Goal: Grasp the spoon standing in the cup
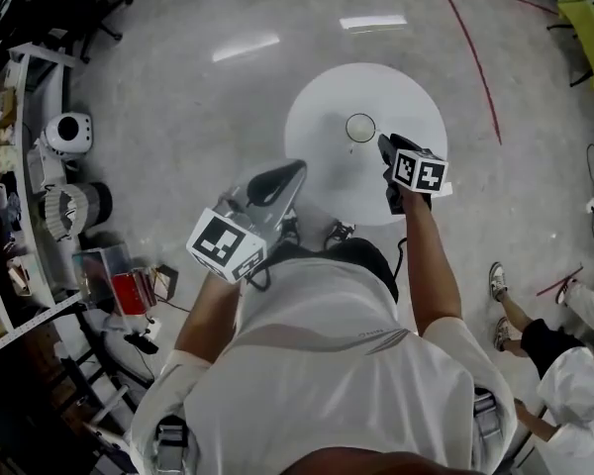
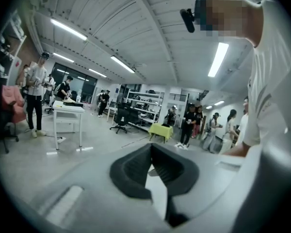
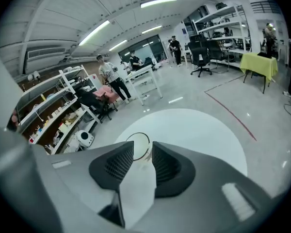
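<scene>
A clear cup (image 1: 360, 127) with a dark rim stands near the middle of the round white table (image 1: 322, 107). I cannot make out a spoon in it. My right gripper (image 1: 384, 144) is just to the cup's right and nearer to me. In the right gripper view its jaws stand apart, the gripper (image 3: 142, 152) is open, and the cup (image 3: 137, 143) shows just past the tips, untouched by the pads. My left gripper (image 1: 297, 166) hovers at the table's near left edge. It points out into the room, and its jaws (image 2: 151, 149) meet at the tips with nothing in them.
Shelves with appliances (image 1: 69, 135) and a red box (image 1: 129, 290) line the left side. A red line (image 1: 475, 57) runs across the floor on the right. A person (image 1: 544, 344) sits low at the right. Desks, chairs and standing people fill the room beyond.
</scene>
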`<state>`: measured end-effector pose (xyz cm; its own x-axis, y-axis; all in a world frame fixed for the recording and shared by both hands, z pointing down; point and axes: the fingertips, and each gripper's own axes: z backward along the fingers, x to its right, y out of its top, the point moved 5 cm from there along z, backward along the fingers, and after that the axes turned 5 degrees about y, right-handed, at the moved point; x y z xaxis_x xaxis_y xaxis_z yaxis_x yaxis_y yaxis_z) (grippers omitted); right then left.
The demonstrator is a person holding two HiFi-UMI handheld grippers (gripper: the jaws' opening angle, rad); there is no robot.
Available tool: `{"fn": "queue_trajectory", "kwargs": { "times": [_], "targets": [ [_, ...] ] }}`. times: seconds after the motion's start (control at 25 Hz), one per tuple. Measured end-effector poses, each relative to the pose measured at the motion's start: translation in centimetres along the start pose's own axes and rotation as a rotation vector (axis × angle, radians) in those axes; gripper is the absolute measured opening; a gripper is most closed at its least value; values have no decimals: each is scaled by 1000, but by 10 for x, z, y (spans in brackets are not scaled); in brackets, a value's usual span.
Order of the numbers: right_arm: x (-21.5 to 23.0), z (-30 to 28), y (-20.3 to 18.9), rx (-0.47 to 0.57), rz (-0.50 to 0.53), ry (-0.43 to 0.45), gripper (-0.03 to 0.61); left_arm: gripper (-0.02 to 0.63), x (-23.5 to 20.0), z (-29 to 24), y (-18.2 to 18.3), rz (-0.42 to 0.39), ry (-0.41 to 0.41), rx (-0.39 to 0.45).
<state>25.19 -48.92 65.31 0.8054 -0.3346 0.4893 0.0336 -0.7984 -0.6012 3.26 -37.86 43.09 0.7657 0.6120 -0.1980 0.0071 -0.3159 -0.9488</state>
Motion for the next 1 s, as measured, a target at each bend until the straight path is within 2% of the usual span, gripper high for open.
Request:
{"fn": "queue_trajectory", "kwargs": {
  "times": [0.32,0.44,0.48,0.52,0.76,1.0],
  "targets": [
    [11,-48,-10,-54,-73,14,107,2,-14,18,-12,24,76,-16],
    [9,-58,-13,-63,-86,18,71,2,-21,25,-17,28,91,-18],
    [7,-57,-13,-58,-82,16,31,2,-22,26,-18,28,92,-17],
    [5,-56,-13,-52,-77,16,15,2,-23,28,-18,28,90,-16],
    [-18,-32,-1,0,-55,23,12,2,-33,30,-8,25,54,4],
    [-52,22,17,132,-11,58,12,2,-30,29,4,2,-21,30]
  ]
}}
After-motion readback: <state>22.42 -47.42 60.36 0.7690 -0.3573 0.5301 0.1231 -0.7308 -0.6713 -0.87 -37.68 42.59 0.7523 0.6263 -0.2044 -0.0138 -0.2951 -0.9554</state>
